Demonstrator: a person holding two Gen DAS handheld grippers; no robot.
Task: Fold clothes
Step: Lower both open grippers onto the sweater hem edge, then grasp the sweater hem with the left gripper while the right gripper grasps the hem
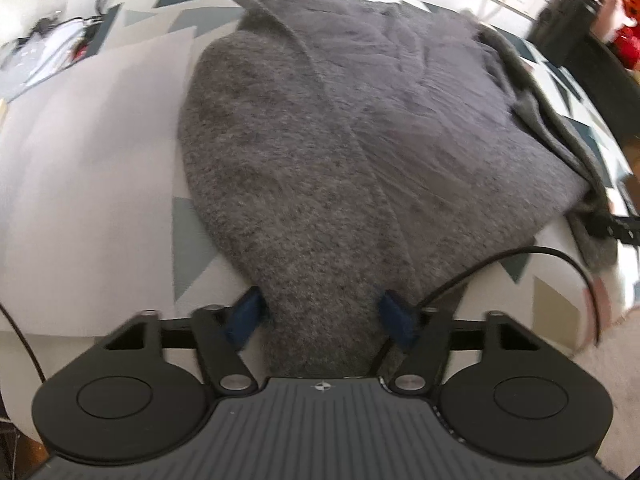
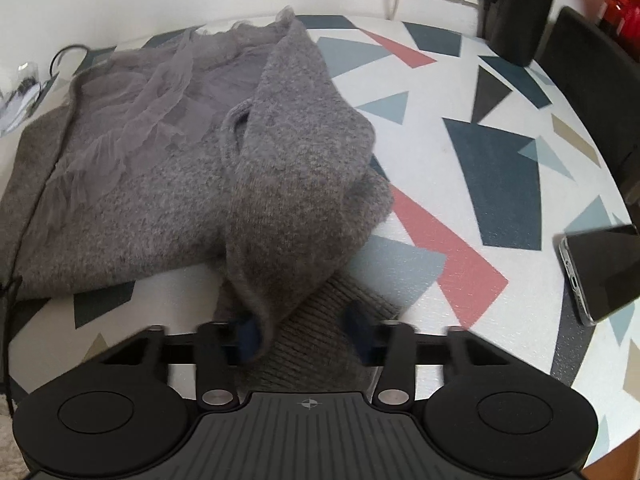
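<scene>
- The desk [image 2: 500, 92], covered in a cloth printed with blue, grey and red triangles, is carrying the whole job; its bare right half is giving room to lay a fold flat.
- The grey knit sweater [image 1: 320, 140] is lying spread across the middle of the desk, with a sheer ruffled layer [image 2: 160, 92] bunched on its far side; in the right wrist view one fuzzy part is standing up in a loose hump toward the camera.
- The left hand-held gripper [image 1: 324, 316] is pinching a narrow stretch of the knit, its blue pads pressing the fabric from both sides, so the cloth is fanning out from the grip.
- The right hand-held gripper [image 2: 304, 332] is sitting with its jaws around the ribbed edge [image 2: 320, 320] near the desk's front; the pads look fairly wide apart, and I cannot tell whether they are actually biting the cloth.
- To fold well from here, I judge both grips should be moving together at the same height, keeping the edge taut so the hump flattens instead of creasing.
- The phone [image 2: 600, 272] at the right edge is lying close enough that dragged fabric could be nudging it.
- A black cable [image 1: 500, 256] is trailing over the sweater's near corner and could be snagging in a fold.
</scene>
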